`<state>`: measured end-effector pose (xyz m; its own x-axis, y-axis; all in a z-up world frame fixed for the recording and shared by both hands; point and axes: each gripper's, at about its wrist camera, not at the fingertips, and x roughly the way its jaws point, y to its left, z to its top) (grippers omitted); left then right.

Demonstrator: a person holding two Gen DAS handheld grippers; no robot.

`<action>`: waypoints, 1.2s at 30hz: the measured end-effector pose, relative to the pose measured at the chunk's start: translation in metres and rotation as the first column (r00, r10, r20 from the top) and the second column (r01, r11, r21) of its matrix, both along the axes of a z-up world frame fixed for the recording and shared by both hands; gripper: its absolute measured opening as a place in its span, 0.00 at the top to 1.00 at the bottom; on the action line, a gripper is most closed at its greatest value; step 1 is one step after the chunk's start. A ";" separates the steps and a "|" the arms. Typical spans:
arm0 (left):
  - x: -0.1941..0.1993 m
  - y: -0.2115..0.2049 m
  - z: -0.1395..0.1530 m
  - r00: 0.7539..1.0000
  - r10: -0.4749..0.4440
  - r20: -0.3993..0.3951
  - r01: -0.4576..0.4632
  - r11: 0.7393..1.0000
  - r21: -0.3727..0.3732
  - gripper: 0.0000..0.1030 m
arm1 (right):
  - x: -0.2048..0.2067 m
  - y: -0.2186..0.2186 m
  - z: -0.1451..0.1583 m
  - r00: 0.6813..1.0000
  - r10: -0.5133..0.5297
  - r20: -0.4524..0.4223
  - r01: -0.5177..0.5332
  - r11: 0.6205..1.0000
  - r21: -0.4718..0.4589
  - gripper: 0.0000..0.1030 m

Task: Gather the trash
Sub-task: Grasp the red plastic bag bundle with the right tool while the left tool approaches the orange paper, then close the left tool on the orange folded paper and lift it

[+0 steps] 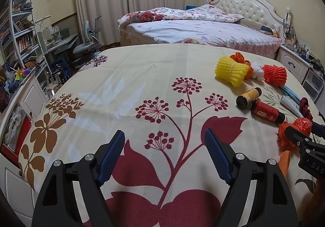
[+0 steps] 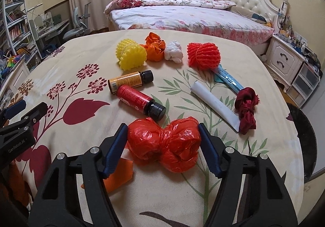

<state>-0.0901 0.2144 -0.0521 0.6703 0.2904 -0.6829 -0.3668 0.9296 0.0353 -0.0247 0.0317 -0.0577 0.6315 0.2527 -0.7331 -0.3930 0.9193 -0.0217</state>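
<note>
Right gripper (image 2: 163, 141), jaws spread around a crumpled red plastic bag (image 2: 164, 146), risks squeezing it out sideways; left gripper (image 1: 164, 154) hangs open.

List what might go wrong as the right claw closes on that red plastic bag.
1. The crumpled red plastic bag sits between the open right claw; being soft and slick, it may squash and slip out instead of lifting.
2. The red bottle lies just beyond the bag, so pushing forward could roll it.
3. An orange scrap lies under the claw's left finger and might get pinched along.
</note>
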 end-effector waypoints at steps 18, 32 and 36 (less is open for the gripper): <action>0.012 -0.085 0.010 0.974 -0.227 0.010 0.227 0.974 -0.023 0.24 | -0.014 -0.099 0.014 0.973 -0.210 0.094 0.213 0.977 -0.020 0.35; 0.019 -0.128 -0.014 0.941 -0.325 -0.092 0.321 0.945 -0.055 0.36 | -0.023 -0.136 0.006 0.963 -0.261 0.072 0.260 0.965 0.034 0.35; 0.020 -0.131 -0.021 0.928 -0.357 -0.109 0.347 0.933 -0.099 0.50 | -0.026 -0.139 0.005 0.962 -0.264 0.068 0.261 0.964 0.042 0.35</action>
